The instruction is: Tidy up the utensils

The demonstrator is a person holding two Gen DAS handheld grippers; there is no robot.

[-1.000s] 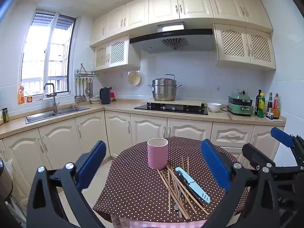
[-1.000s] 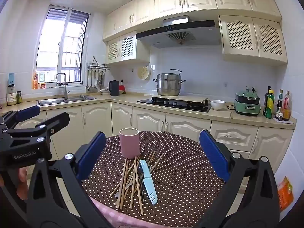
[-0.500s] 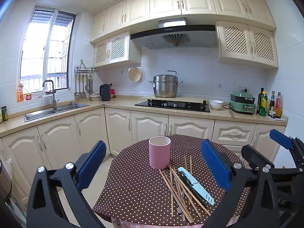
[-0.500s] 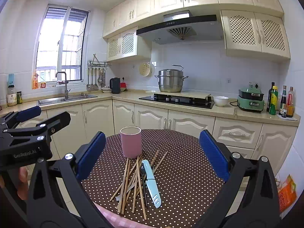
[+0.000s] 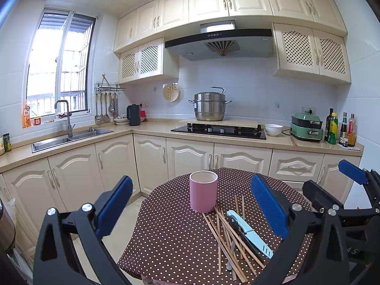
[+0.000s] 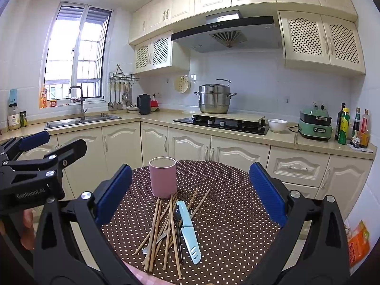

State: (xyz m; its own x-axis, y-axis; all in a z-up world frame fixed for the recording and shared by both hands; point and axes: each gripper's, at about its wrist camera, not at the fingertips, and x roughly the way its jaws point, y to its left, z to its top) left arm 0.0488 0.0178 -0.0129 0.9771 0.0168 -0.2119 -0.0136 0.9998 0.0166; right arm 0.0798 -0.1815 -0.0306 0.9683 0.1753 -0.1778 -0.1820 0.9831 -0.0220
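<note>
Both tools (image 5: 191,204) (image 6: 190,193) above scattered chopsticks (image 6: 163,228).

The left gripper (image 6: 35,142) carries white lettering "GenRobot.AI" on its black body. Print on the orange packet (image 6: 358,244) and the bottle labels is too small to read.

Pink cup (image 5: 203,194); brown white-dotted tablecloth (image 5: 175,235); tan chopsticks (image 6: 156,223); pale-blue knife (image 6: 188,230); blue pads (image 6: 114,196) on black right gripper (image 6: 190,194); cream cabinets (image 5: 190,156).
</note>
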